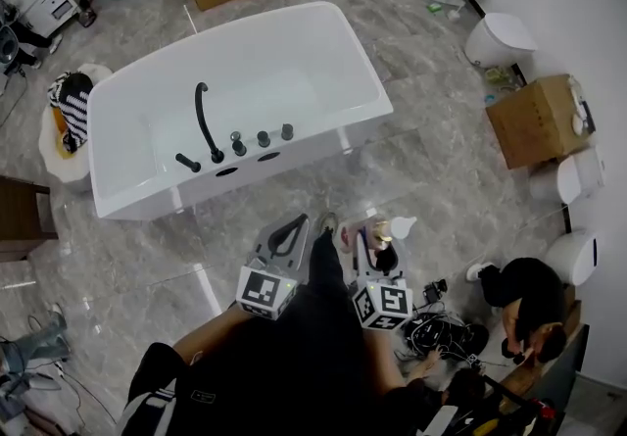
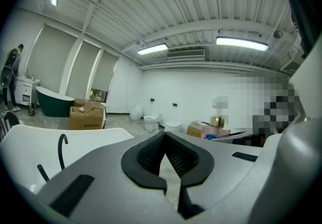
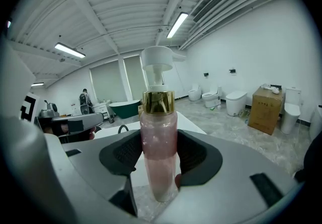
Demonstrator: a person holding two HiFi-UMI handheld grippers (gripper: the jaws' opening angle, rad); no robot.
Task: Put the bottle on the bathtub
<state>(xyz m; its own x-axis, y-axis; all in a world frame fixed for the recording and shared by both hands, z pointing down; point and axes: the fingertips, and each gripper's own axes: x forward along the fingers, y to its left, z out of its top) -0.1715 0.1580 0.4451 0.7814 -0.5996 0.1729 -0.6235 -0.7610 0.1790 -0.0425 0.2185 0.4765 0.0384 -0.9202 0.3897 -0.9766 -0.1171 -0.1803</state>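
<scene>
Right claw (image 3: pixel 159 163) clamps the pink bottle (image 3: pixel 158 140) upright between its pads; left claw (image 2: pixel 164 153) is closed, empty. Both hover over open floor (image 1: pixel 421 169) near the bathtub (image 1: pixel 304 152), faucet side

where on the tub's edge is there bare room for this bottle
Bare: the near ledge of the bathtub right of the knobs, up to the right corner; a strip left of the hand shower. Crowded: the middle, around the black faucet. The far rim is bare but narrow. The bottle is in the right gripper.
</scene>
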